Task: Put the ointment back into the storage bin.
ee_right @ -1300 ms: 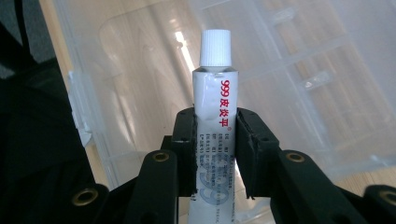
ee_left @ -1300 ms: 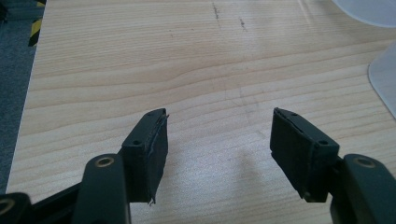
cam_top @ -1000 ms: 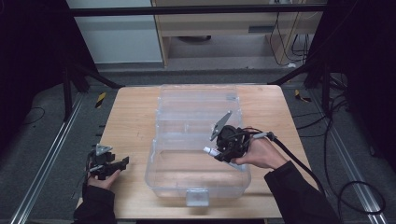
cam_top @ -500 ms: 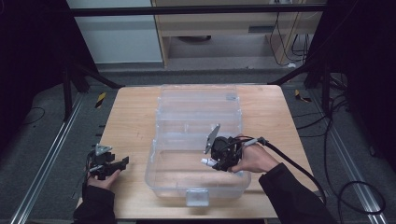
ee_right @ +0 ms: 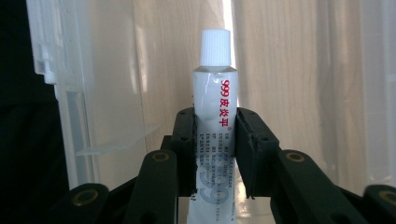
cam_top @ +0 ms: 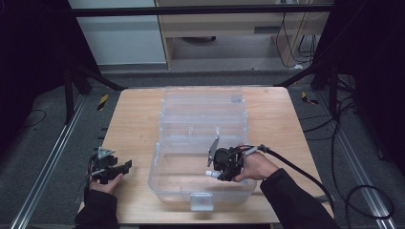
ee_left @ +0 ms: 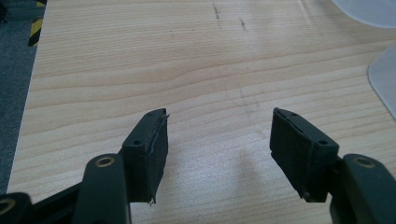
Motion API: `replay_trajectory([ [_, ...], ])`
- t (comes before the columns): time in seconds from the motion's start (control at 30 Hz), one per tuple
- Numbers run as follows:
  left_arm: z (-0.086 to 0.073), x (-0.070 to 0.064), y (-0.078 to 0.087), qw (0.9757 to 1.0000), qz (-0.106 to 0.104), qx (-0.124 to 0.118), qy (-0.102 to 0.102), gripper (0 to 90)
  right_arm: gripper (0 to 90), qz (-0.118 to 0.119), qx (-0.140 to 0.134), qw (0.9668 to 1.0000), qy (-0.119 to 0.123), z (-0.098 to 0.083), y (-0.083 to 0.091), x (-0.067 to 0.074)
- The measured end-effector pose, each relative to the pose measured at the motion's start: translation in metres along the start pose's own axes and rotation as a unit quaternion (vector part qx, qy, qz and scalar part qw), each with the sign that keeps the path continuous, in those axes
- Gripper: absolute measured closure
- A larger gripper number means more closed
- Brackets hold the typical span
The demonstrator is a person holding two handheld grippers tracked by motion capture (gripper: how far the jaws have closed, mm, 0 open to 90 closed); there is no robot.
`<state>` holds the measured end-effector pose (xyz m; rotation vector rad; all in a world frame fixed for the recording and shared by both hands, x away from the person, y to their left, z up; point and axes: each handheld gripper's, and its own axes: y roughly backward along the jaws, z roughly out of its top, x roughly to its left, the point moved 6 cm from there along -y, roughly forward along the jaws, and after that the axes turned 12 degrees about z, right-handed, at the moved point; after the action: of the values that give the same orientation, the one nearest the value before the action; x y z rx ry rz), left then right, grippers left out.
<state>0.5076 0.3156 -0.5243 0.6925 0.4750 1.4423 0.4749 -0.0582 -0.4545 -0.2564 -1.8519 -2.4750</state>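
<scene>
Right gripper (ee_right: 215, 154) clamping white tube (ee_right: 215, 112) over clear bin (cam_top: 181, 124), left gripper (ee_left: 219, 158) wide apart

Since a second ago, the right gripper (cam_top: 216, 173), clamped on the white tube (ee_right: 215, 116), moves from the clear box's (cam_top: 177, 188) right side down toward its near front wall.

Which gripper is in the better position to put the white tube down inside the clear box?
Right. The right gripper already grips the white tube and sits over the clear box. The left gripper is open above bare table, away from the box.
</scene>
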Motion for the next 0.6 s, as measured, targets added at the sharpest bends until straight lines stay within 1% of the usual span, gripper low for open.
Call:
replay_trajectory([
  [0.1,0.000,0.000,0.000,1.0000,0.000,0.001,0.000,37.1,70.1,0.003,0.003,1.0000,0.003,-0.001,-0.004,-0.001],
  [0.2,0.000,0.000,0.000,1.0000,0.000,0.000,-0.001,37.1,70.1,0.005,0.009,0.9999,0.011,-0.003,-0.009,-0.001],
  [0.23,0.000,0.000,0.000,1.0000,0.000,0.000,0.000,37.1,70.1,0.005,0.011,0.9999,0.008,-0.003,-0.010,-0.001],
  [0.33,0.000,0.000,0.000,1.0000,0.000,0.000,0.000,37.0,70.1,0.006,0.020,0.9996,0.017,-0.005,-0.017,-0.003],
  [0.43,0.000,0.000,0.000,1.0000,0.000,0.001,0.000,37.1,70.1,0.014,0.032,0.9992,0.018,-0.007,-0.023,-0.003],
  [0.47,0.000,0.000,0.000,1.0000,0.000,0.001,0.000,37.1,70.1,0.015,0.032,0.9993,0.015,-0.008,-0.025,-0.003],
  [0.6,0.000,0.000,0.000,1.0000,0.000,0.001,0.000,37.1,70.1,0.018,0.040,0.9989,0.017,-0.009,-0.032,-0.003],
])
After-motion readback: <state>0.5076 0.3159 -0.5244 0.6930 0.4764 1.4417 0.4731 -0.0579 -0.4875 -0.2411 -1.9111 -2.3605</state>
